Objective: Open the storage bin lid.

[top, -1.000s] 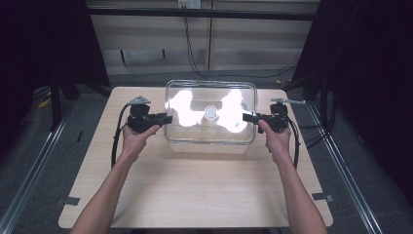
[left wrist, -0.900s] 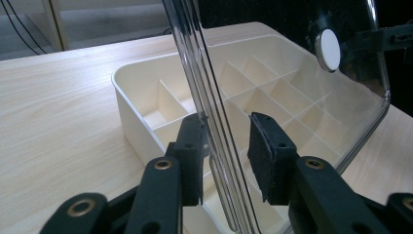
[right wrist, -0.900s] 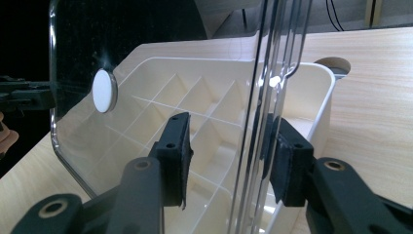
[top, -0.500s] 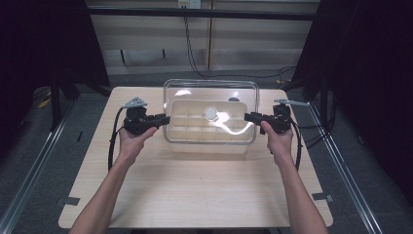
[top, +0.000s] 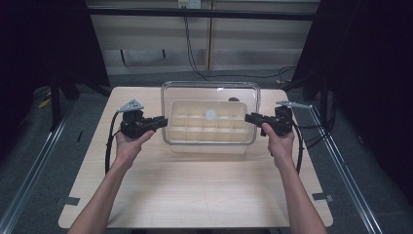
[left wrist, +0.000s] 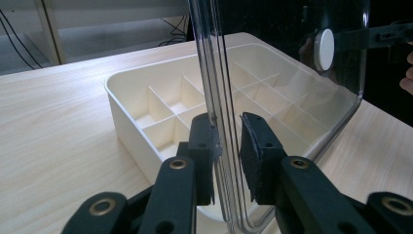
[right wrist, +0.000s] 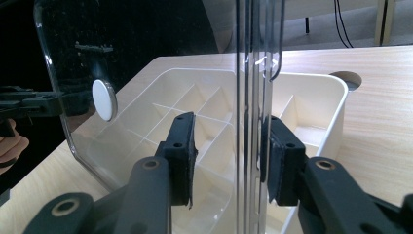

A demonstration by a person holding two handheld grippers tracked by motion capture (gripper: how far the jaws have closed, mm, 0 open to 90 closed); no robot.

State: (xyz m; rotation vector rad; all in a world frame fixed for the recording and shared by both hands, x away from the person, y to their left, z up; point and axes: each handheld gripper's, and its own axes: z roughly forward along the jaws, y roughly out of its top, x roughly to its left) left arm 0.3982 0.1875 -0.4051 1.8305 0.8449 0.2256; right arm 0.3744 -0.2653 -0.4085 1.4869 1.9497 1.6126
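A clear plastic lid [top: 209,90] with a white round knob [top: 210,114] hangs level just above a cream box [top: 176,106] split into several compartments. My left gripper [top: 164,122] is shut on the lid's left edge and my right gripper [top: 248,118] on its right edge. Both pairs of jaws have just been closing with the rim between them. In the left gripper view the lid [left wrist: 292,58] passes edge-on between the pads of the left gripper [left wrist: 229,131], with the box [left wrist: 131,112] behind. In the right gripper view the right gripper [right wrist: 226,141] clamps the lid [right wrist: 146,44] over the box [right wrist: 331,112].
The box sits at the back middle of a pale wooden table [top: 195,195]. A round cable hole [top: 234,99] lies in the tabletop just behind the box. Cables trail from both grippers. Dark curtains flank the table.
The bright glare on the lid has gone and the box's compartments now show through it. The lid has lifted slightly off the box. Both hands have hardly moved.
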